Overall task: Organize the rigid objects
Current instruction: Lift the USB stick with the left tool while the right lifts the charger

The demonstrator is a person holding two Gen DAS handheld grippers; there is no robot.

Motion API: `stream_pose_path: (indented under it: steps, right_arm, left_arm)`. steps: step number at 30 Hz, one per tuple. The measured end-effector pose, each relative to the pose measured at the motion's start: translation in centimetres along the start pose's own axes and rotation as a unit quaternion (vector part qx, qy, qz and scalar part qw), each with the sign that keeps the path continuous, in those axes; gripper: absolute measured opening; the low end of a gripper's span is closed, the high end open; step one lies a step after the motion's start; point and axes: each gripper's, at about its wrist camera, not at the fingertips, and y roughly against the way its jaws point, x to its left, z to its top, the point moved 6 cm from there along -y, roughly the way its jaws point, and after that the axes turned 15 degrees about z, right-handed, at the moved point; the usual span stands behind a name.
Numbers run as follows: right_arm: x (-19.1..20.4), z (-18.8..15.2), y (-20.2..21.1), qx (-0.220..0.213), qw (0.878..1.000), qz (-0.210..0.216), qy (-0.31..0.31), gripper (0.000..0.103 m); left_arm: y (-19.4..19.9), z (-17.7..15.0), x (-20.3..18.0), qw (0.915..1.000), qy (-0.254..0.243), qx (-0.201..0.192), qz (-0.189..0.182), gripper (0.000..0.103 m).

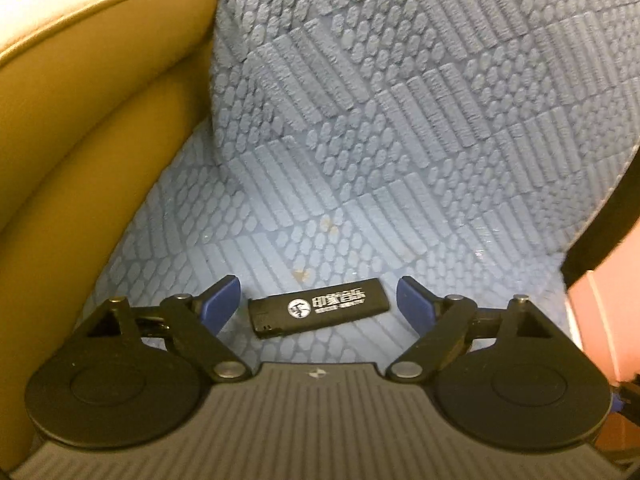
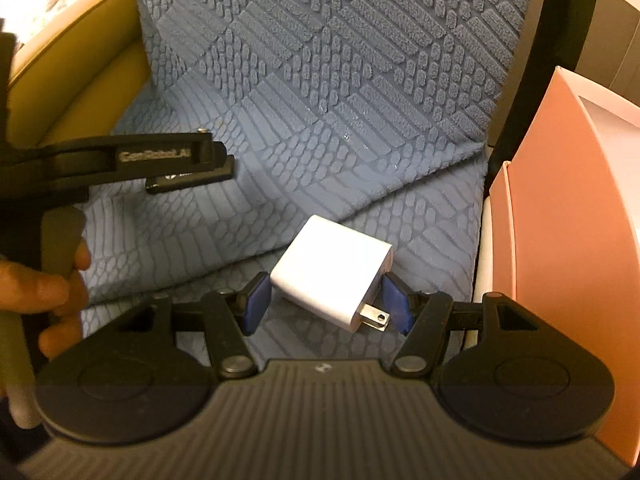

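A black lighter (image 1: 318, 307) with white print lies flat on the blue textured cushion (image 1: 360, 140), between the blue pads of my left gripper (image 1: 318, 304), which is open around it without touching. In the right wrist view, a white plug charger (image 2: 332, 266) with metal prongs lies on the cushion (image 2: 320, 100) between the pads of my right gripper (image 2: 326, 304). That gripper is open, its pads close to the charger's sides. The left gripper (image 2: 188, 160) also shows at the left over the lighter (image 2: 188, 180).
A tan leather sofa arm (image 1: 100, 120) curves along the left. A pink open box (image 2: 568, 220) stands at the right, also seen in the left wrist view (image 1: 600, 280). A black strap (image 2: 536, 60) runs down beside the box.
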Motion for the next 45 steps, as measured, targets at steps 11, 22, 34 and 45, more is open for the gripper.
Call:
stream_pose_path:
  steps: [11, 22, 34, 45]
  right_arm:
    - [0.2, 0.0, -0.2, -0.003, 1.0, -0.002, 0.013, 0.064]
    - [0.0, 0.0, -0.3, -0.007, 1.0, 0.002, 0.012, 0.064]
    - [0.1, 0.1, -0.3, -0.01, 1.0, 0.001, 0.007, 0.064]
    - [1.0, -0.2, 0.5, -0.017, 1.0, 0.01, 0.011, 0.064]
  left_arm:
    - [-0.9, -0.1, -0.7, 0.9986, -0.002, 0.008, 0.053, 0.097]
    - [-1.1, -0.5, -1.4, 0.9962, -0.03, -0.002, 0.082, 0.1]
    - [-1.2, 0.4, 1.2, 0.9971, -0.003, 0.019, 0.074, 0.087]
    - [2.2, -0.1, 3.2, 0.9992, -0.004, 0.022, 0.032, 0.087]
